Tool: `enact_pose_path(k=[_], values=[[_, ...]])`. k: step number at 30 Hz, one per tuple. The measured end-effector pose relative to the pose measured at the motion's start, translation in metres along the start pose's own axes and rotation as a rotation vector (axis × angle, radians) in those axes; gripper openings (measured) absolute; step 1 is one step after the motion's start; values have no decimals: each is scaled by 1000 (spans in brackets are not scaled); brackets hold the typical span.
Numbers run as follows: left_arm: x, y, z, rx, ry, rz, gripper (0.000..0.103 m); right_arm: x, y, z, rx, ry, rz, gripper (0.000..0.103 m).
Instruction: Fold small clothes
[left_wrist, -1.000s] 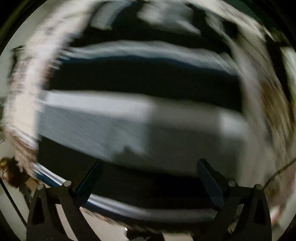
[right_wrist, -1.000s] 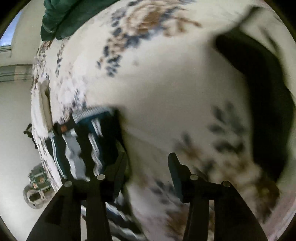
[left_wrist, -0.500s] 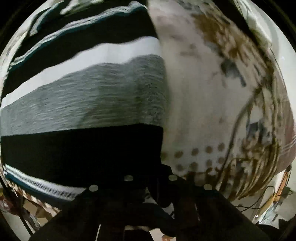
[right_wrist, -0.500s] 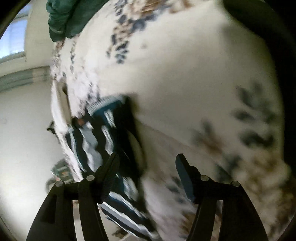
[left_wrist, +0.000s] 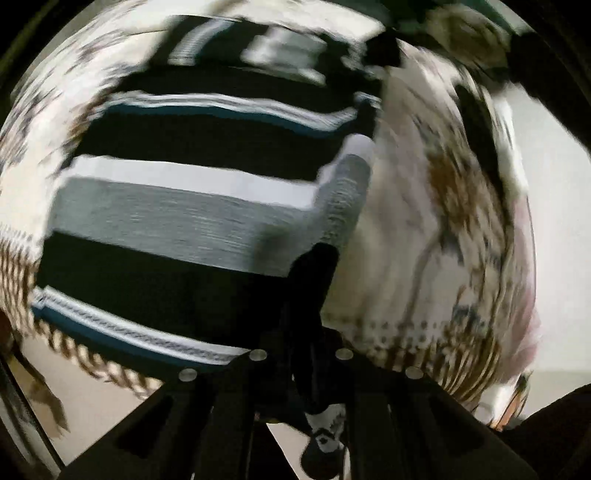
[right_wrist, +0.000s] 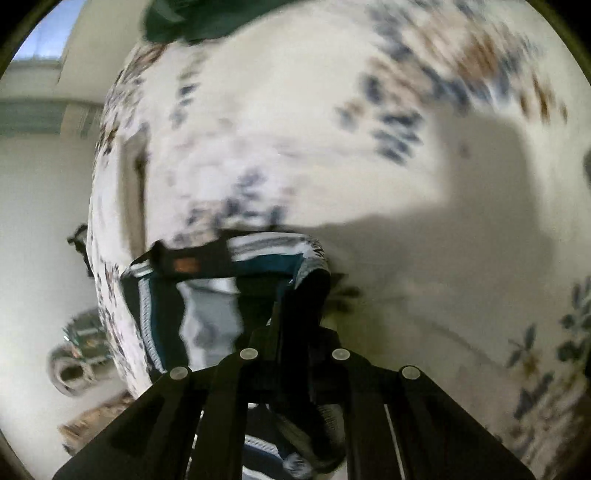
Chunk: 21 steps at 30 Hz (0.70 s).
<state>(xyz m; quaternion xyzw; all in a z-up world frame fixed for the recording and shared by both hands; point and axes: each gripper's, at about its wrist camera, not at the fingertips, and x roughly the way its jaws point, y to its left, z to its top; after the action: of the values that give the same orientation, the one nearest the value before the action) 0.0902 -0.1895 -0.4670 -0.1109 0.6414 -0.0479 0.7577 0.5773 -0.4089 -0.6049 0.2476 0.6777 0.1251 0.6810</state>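
A striped knit garment (left_wrist: 177, 206) in black, grey, white and teal lies on a floral bedspread (left_wrist: 424, 236). My left gripper (left_wrist: 312, 273) is shut on the garment's right edge, and the cloth there is pulled up off the bed into a raised fold. In the right wrist view the same striped garment (right_wrist: 207, 295) lies at the left edge of the bedspread (right_wrist: 332, 147). My right gripper (right_wrist: 306, 291) is shut on a corner of it, with cloth bunched between the jaws and hanging below them. Both views are blurred.
A dark green cloth (right_wrist: 207, 18) lies at the far end of the bed. The bed's fringed edge (left_wrist: 92, 362) and pale floor (left_wrist: 92, 413) show at lower left. A round object (right_wrist: 77, 354) sits on the floor beside the bed.
Both grippers went from open to shut on the striped garment. The left one has lifted the garment's edge off the bed; the right one moved left onto the garment's corner.
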Motion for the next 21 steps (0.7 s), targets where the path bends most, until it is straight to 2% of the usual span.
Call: enact_pose_path(k=[5,9,13,16,21], values=[[-42,80,10,-171,-66,-37,4,-24,119,-4,-149,0,-49,9],[-69,156,10,-279,-107,-41,4,-5,233,-18,-263,0,-95,9],[-63,229,4,-389,-101,-57,4,53,340,-36,-350,17,-163,9],[-42,278,-1,-448,-77,-84,4,111,397,-48,-407,30,-250,9],[3,342,-1,-513,-32,-123,4,201,442,-56,-427,33,-401,9]])
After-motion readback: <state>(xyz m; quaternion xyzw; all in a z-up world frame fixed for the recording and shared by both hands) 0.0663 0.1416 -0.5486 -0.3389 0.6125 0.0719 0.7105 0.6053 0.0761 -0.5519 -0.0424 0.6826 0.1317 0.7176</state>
